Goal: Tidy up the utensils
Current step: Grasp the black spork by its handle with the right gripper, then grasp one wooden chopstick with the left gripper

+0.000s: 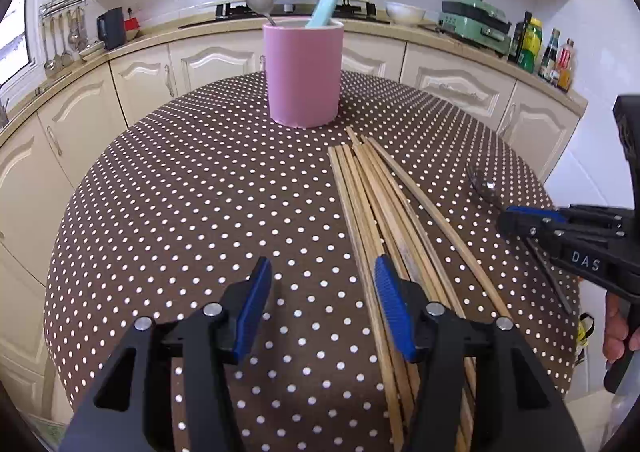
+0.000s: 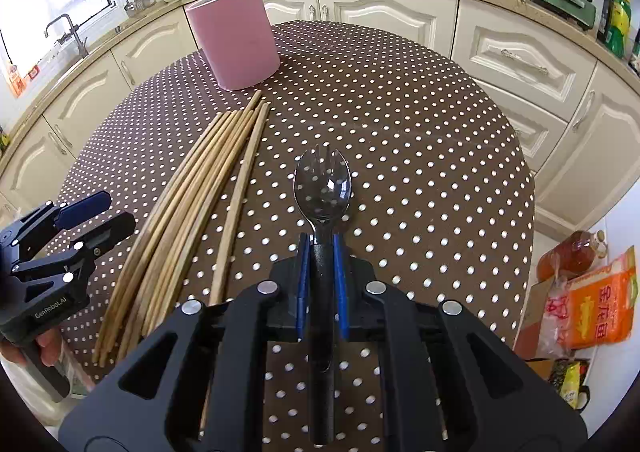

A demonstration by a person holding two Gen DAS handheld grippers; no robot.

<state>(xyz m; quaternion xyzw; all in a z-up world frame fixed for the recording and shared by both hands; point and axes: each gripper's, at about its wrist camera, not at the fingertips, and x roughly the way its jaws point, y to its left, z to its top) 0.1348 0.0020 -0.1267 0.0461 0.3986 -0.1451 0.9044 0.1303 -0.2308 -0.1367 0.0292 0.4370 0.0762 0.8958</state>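
Left wrist view looks across a round table (image 1: 180, 192) under a brown dotted cloth, toward a pink holder (image 1: 304, 76) standing near the far edge. A metal ladle and a pale blue handle already lean inside it, so the holder is likely where the loose utensils should go.

Going left to right: the left half of the table is bare cloth, open room for moving. The left gripper (image 1: 320, 308) hovers over the near edge with its jaws half spread and nothing between them; its right finger sits above the near ends of the chopsticks (image 1: 380, 212). That bundle lies lengthwise, running from the near edge toward the holder's foot, with the far tips just short of it. This would suit a grab at the near ends.

Further right, the right gripper (image 2: 320, 264) has its jaws narrow and clamped on the dark handle of a spork (image 2: 322, 184). Its shiny head points toward the far edge, with the tines clear of the pads. I cannot tell whether the head rests on the cloth or hangs just above it. Gripping it by the handle leaves the head free to drop into the holder. The path there crosses over the chopsticks, while cloth to the spork's right is clear out to the table's right edge.
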